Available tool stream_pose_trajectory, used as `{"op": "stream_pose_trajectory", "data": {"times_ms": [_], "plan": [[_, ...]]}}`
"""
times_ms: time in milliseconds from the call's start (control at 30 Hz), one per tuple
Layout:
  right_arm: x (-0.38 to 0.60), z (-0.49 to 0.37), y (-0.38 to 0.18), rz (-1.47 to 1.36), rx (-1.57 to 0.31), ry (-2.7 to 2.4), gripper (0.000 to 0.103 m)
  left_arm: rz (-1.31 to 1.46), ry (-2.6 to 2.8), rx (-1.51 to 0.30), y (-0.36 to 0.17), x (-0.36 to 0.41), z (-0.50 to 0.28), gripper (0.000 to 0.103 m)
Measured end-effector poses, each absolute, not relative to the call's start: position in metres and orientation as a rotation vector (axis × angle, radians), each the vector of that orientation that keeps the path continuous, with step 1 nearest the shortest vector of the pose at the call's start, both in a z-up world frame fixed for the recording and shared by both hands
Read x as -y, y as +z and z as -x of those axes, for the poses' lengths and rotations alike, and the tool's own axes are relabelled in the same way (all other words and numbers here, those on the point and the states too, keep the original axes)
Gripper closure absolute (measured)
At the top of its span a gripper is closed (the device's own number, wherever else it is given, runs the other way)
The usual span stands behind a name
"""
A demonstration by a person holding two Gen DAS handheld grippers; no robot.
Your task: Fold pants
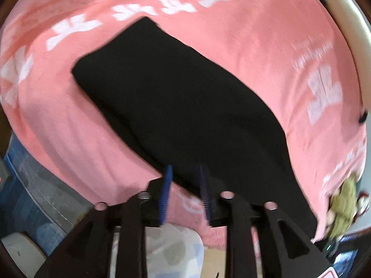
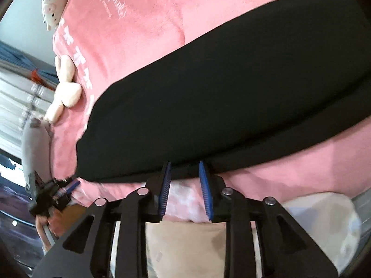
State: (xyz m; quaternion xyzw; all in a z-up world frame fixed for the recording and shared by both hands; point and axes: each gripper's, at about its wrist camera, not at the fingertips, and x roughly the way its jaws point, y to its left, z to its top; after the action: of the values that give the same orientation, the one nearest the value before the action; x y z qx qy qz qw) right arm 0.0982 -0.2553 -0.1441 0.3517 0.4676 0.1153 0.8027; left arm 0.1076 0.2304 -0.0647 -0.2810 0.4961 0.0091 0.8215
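Observation:
Black pants (image 1: 176, 102) lie folded into a long band on a pink blanket (image 1: 243, 41) with white print. My left gripper (image 1: 186, 168) hovers at the band's near edge. Its blue pads (image 1: 167, 185) stand apart, and pink cloth shows in the gap. In the right wrist view the pants (image 2: 220, 88) fill the middle. My right gripper (image 2: 184, 164) is at their near edge, open, with nothing pinched between its blue pads (image 2: 206, 190). The left gripper (image 2: 70, 186) also shows there, at the band's left corner, held by a hand (image 2: 44, 224).
Plush toys line the blanket's edge: a white one (image 2: 49, 7), a cream one (image 2: 67, 90) and a grey one (image 2: 34, 143). A green plush (image 1: 343, 208) sits at the right edge. The blanket's near edge drops off just under both grippers.

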Motion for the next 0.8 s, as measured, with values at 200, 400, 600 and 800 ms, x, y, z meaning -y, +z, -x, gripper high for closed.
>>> {"op": "stream_pose_trajectory", "data": {"times_ms": [200,400,600,800], "plan": [[0.252,-0.106,-0.145,-0.857,-0.989,0.246,0.063,0.481,-0.102,-1.059,-0.064,-0.172,-0.096,0.066],[0.241,-0.099,-0.125,-0.827,-0.92,0.277,0.1,0.461,-0.138,-1.085,-0.069,-0.151,-0.094,0.065],[0.242,-0.071,-0.144,-0.681,-1.012,0.229,0.094,0.434,-0.058,-1.09,-0.077,-0.159,-0.099,0.059],[0.221,-0.059,-0.098,-0.484,-0.957,0.196,0.094,0.422,-0.019,-1.05,-0.069,-0.171,-0.105,0.057]]}}
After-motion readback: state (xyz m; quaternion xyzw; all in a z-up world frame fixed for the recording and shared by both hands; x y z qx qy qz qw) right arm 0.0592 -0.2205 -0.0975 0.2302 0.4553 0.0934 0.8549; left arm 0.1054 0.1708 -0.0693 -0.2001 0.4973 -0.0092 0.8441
